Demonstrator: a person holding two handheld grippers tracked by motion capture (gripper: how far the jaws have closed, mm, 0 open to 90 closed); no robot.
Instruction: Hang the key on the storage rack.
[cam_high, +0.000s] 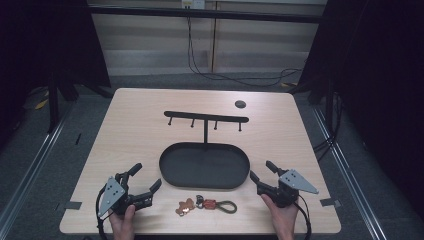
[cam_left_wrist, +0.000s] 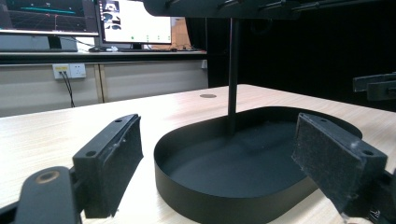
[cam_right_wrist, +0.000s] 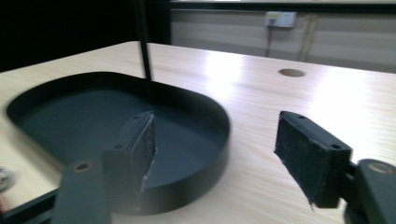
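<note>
Two handheld grippers rest at near edge of pale wood table (cam_high: 130, 125); left gripper (cam_high: 142, 182) at left, jaws spread, nothing between them; keychain (cam_high: 205, 205) with copper charm and olive loop lies on table between grippers, just in front of black oval tray (cam_high: 172, 172); hook stand (cam_high: 206, 118) rises from tray's far side; right gripper (cam_high: 261, 175) likewise released; monitors (cam_left_wrist: 88, 21), wall sockets, cables behind; dark curtains flank room.

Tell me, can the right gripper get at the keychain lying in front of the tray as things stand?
Probably yes. The keychain lies flat on bare table between the two grippers, just clear of the black tray. The right gripper is open, close beside it, with nothing lying between them.
</note>
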